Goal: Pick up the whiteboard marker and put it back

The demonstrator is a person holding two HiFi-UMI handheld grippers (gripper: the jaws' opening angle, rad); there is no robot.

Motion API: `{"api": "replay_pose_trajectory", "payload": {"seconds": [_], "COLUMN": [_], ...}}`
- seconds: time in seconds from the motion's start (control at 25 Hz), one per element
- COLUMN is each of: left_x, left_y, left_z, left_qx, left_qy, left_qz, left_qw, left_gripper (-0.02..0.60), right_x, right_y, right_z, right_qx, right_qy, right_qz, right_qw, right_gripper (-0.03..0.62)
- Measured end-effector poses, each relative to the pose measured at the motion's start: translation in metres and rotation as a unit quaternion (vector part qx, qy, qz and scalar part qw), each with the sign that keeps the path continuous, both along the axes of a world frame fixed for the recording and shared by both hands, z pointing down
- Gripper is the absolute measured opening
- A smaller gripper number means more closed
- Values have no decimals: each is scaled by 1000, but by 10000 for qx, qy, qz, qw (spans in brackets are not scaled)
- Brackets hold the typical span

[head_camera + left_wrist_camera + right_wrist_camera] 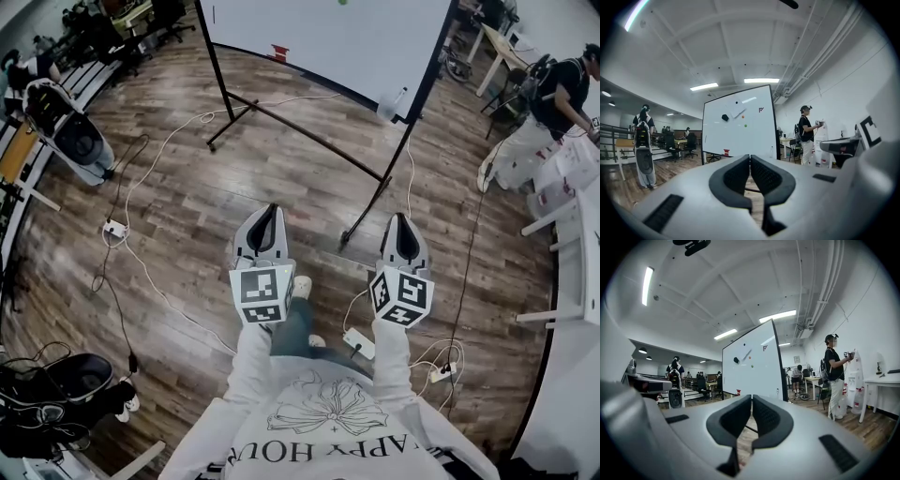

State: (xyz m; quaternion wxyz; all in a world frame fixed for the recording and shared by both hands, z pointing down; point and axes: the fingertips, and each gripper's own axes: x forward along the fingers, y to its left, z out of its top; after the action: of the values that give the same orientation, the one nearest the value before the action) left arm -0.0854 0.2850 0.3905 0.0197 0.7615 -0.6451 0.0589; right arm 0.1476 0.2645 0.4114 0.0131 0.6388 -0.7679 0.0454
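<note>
At the far left of the head view a white cable point(141, 183) trails over the wood floor point(281, 173) to a power strip point(114, 228). Left of centre, the left gripper point(269, 214) is held out level from a white sleeve point(246, 370); its jaws are pressed together with nothing between them. Top centre stands the whiteboard point(328, 37) on a black frame, ahead of both grippers and well apart from them. A small red object point(279, 52) sits on its lower ledge, and a small white bottle point(397, 101) is at the ledge's right end. The whiteboard marker is too small to make out for sure; it cannot be told whether the red object is it. Right of centre, the right gripper point(405, 221) is held beside the left one, also closed and empty. At the upper right stands a person in a black top point(555, 94), and a white table point(586, 234) runs down the right edge.
</note>
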Motion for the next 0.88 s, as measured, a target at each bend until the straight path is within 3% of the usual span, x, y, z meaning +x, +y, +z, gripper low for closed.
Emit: {"api": "replay_pose_trajectory", "payload": {"seconds": [0.88], "left_x": [-32], "left_y": [-293], "left_z": [-17], "left_qx": [219], "left_qy": [18], "left_qz": [729], "left_qw": [9971], "left_gripper": [11], "right_x": [-24], "right_y": [-263], "right_z": [-12], "right_qx": [130], "right_qy": [115], "right_qz": [851], "right_qw": [9962], "right_gripper": [5]}}
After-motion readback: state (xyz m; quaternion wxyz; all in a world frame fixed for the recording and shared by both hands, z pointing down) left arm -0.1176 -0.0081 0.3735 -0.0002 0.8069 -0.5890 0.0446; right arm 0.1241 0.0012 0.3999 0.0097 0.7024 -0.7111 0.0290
